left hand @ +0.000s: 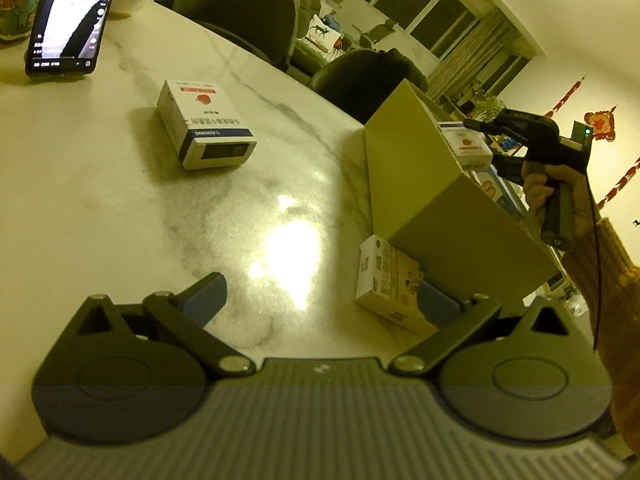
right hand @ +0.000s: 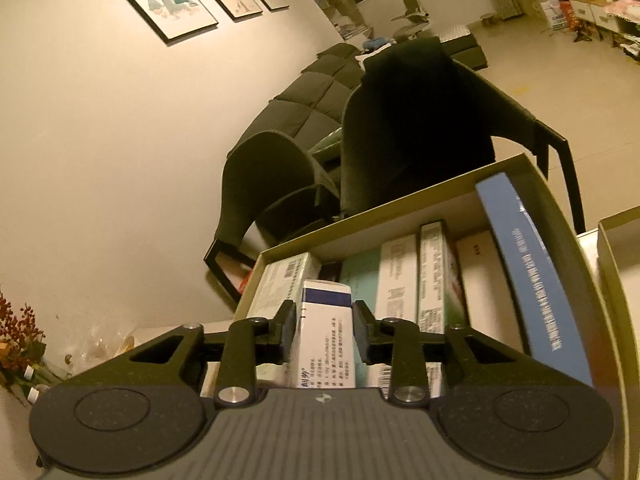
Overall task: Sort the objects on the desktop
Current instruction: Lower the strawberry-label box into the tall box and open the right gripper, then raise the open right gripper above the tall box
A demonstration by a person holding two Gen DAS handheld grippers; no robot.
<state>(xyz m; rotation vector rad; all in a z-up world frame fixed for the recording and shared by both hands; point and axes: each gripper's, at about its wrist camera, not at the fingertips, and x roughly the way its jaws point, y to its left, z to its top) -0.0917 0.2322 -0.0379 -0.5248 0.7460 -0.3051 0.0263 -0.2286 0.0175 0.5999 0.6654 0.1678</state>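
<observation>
Going L to R on the marble table: phone propped at the far left, then a white/blue box lying flat mid-table, long axis running away from you and a bit to the left. That one's well ahead of your left gripper, slightly left of center. Its jaws are spread wide w/ nothing between them.

Closer in, a cream carton is just beside the left gripper's right finger, leaning on the storage box. So imo the left hand is the nearer one for both loose items.

Your right gripper is over the storage box w/ a small white box standing upright between the fingers. There's a visible gap at the pads, so looks released, not clamped.
</observation>
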